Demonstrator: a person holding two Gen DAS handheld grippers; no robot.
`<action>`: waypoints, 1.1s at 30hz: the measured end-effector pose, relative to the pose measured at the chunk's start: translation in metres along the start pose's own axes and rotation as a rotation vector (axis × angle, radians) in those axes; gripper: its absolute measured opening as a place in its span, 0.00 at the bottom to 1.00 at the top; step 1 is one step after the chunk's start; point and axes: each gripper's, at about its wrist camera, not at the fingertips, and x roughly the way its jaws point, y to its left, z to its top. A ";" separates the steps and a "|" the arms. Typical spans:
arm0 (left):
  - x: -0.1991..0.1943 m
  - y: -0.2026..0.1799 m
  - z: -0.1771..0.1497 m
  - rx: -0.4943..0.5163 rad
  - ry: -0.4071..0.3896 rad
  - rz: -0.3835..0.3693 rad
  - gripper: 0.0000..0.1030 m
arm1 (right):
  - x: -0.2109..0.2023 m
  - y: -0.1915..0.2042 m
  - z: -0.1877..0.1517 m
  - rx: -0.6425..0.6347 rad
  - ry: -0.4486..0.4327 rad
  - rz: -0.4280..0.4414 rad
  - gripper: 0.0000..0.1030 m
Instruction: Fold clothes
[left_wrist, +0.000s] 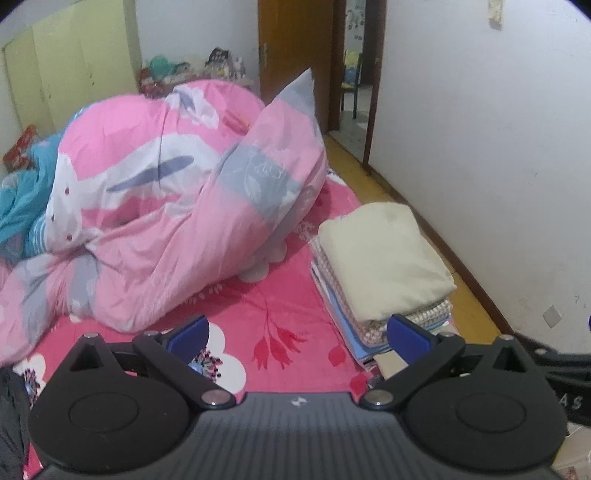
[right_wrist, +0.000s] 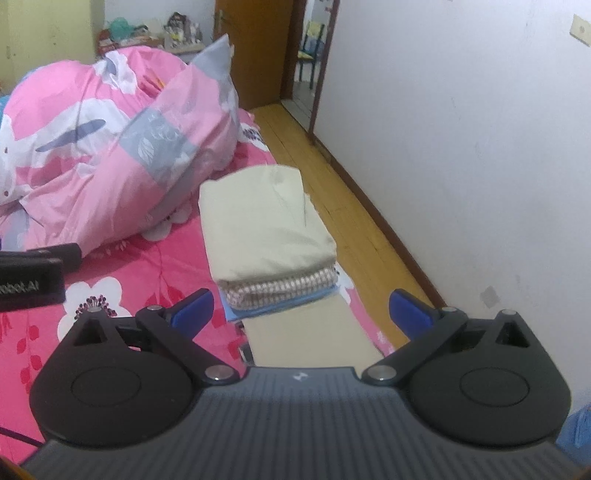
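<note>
A stack of folded clothes (left_wrist: 380, 273) (right_wrist: 266, 240) rests on the right side of the bed, a cream garment on top, a checked one and blue ones beneath. A flat beige piece (right_wrist: 314, 336) sticks out from under the stack toward me. My left gripper (left_wrist: 299, 332) hovers open over the pink floral sheet (left_wrist: 280, 314), its right blue pad beside the stack's near corner. My right gripper (right_wrist: 303, 308) is open too, held just in front of the stack, nothing between its fingers. The left gripper's black body (right_wrist: 33, 273) shows at the left edge of the right wrist view.
A bulky pink, white and grey duvet (left_wrist: 159, 206) (right_wrist: 110, 147) fills the left and back of the bed. Dark cloth (left_wrist: 13, 424) lies at the lower left. A wooden floor strip (right_wrist: 332, 192) and white wall (left_wrist: 498, 166) run along the right; a doorway (left_wrist: 354, 74) stands behind.
</note>
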 end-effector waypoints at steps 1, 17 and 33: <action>0.001 0.001 0.000 -0.005 0.009 0.000 1.00 | 0.001 0.000 -0.002 0.012 0.008 0.007 0.99; 0.007 0.007 -0.005 -0.055 0.054 -0.042 1.00 | 0.008 0.007 -0.014 -0.001 0.043 -0.017 0.99; 0.006 0.003 -0.009 -0.058 0.043 -0.053 1.00 | 0.009 0.010 -0.017 -0.015 0.051 -0.011 0.99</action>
